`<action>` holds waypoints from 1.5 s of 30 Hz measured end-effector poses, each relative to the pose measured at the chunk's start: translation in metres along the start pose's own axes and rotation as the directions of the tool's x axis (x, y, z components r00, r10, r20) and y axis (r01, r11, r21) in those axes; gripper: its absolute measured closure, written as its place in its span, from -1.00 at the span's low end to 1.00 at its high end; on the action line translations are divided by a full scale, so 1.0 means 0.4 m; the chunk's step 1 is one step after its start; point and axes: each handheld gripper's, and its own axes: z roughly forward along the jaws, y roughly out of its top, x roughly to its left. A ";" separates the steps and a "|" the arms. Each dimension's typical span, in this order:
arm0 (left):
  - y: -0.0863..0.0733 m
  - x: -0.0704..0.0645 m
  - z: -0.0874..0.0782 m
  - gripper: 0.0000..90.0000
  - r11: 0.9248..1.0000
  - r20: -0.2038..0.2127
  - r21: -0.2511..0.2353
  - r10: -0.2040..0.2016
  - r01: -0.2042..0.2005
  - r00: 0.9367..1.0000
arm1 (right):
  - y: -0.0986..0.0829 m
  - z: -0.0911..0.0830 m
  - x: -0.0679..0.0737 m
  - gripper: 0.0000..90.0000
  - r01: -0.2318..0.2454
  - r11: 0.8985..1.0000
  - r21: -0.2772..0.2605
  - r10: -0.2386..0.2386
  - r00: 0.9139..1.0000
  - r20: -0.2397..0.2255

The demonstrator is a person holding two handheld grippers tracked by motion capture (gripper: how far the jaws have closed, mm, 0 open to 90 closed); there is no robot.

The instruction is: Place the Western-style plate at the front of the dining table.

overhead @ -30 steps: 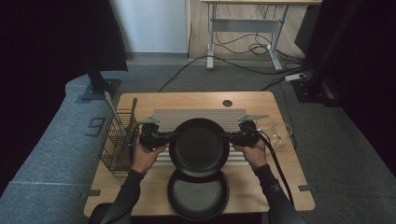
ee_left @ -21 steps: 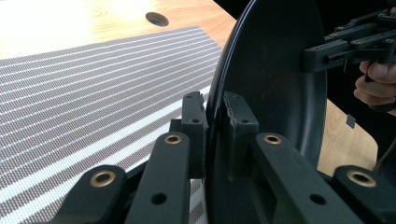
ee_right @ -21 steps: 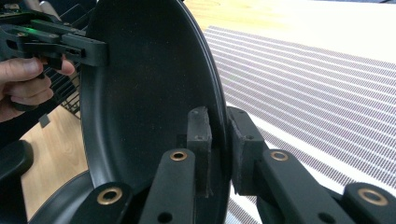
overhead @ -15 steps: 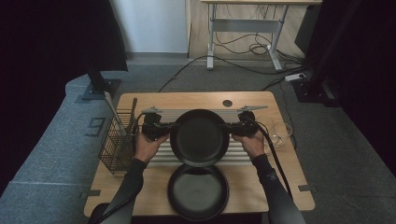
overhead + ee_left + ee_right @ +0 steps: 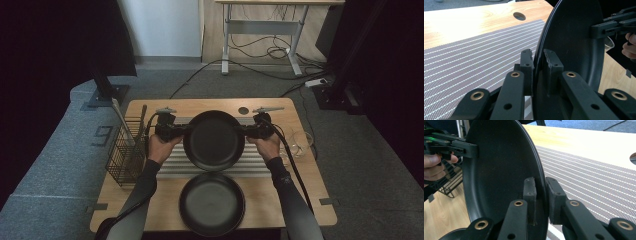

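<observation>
A black round plate [image 5: 214, 141] hangs above the striped grey mat [image 5: 170, 168], held by both grippers at opposite rims. My left gripper [image 5: 176, 132] is shut on its left rim, and in the left gripper view the jaws pinch the plate's edge [image 5: 537, 75]. My right gripper [image 5: 249, 131] is shut on the right rim, its jaws clamped on the plate [image 5: 499, 170] in the right gripper view. The plate stands tilted on edge relative to the mat [image 5: 469, 57]. A second black plate [image 5: 212, 203] lies flat on the table near the front edge.
A black wire basket [image 5: 127, 152] with tall utensils stands at the table's left side. A clear glass [image 5: 298, 143] sits at the right edge. The wooden table [image 5: 300, 200] has a round hole [image 5: 243, 110] at the back. Cables trail from both grippers.
Both grippers have carried the held plate away from the front plate toward the back of the table, over the mat.
</observation>
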 end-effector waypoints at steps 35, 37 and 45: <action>-0.050 0.099 0.115 0.71 0.995 -0.017 0.048 -0.083 0.084 0.996 | -0.023 0.106 -0.075 0.74 -0.035 0.998 0.047 0.032 0.998 0.052; -0.051 0.103 0.119 0.71 0.995 -0.020 0.050 -0.085 0.086 0.996 | -0.025 0.112 -0.079 0.74 -0.038 0.998 0.048 0.036 0.998 0.052; -0.055 0.121 0.132 0.70 0.990 -0.019 0.058 -0.126 0.127 0.992 | -0.028 0.125 -0.091 0.74 -0.061 0.998 0.027 0.060 0.997 0.038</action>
